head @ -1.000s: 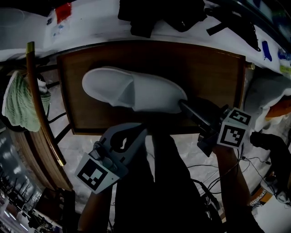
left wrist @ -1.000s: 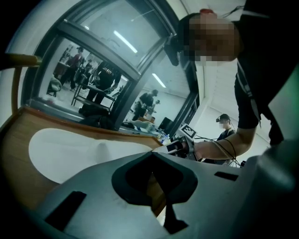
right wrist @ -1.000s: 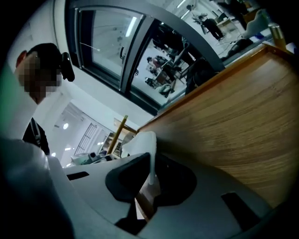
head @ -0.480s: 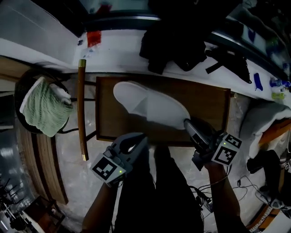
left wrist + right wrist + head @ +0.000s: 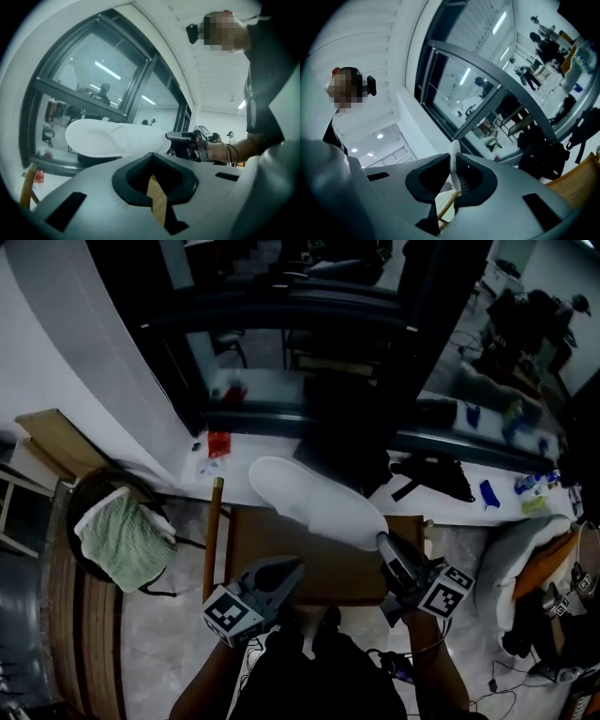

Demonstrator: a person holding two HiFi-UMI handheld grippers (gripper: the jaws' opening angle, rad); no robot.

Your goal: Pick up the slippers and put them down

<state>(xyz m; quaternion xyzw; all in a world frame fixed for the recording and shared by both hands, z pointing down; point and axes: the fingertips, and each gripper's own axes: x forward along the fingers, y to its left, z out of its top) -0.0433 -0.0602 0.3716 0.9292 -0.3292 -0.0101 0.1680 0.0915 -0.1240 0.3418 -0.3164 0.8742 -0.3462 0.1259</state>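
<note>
One white slipper point(image 5: 319, 504) hangs in the air above the brown wooden table point(image 5: 251, 549), toe pointing up and left. My right gripper point(image 5: 383, 546) is shut on its heel edge; in the right gripper view a thin white strip of the slipper point(image 5: 454, 165) stands pinched between the jaws. My left gripper point(image 5: 289, 570) sits below and to the left of the slipper, apart from it, jaws shut with nothing in them. The left gripper view shows the slipper point(image 5: 112, 138) held level ahead, with the right gripper point(image 5: 187, 140) at its right end.
A round chair with a green towel point(image 5: 122, 540) stands left of the table, and a wooden pole point(image 5: 214, 532) leans by the table's left edge. Black bags point(image 5: 347, 442) lie on the white ledge under a large dark-framed window. A pale cushion point(image 5: 520, 563) is at the right.
Both grippers have risen well above the table. The slipper, held at the heel by the right gripper, has come off the tabletop and now hangs high over it.
</note>
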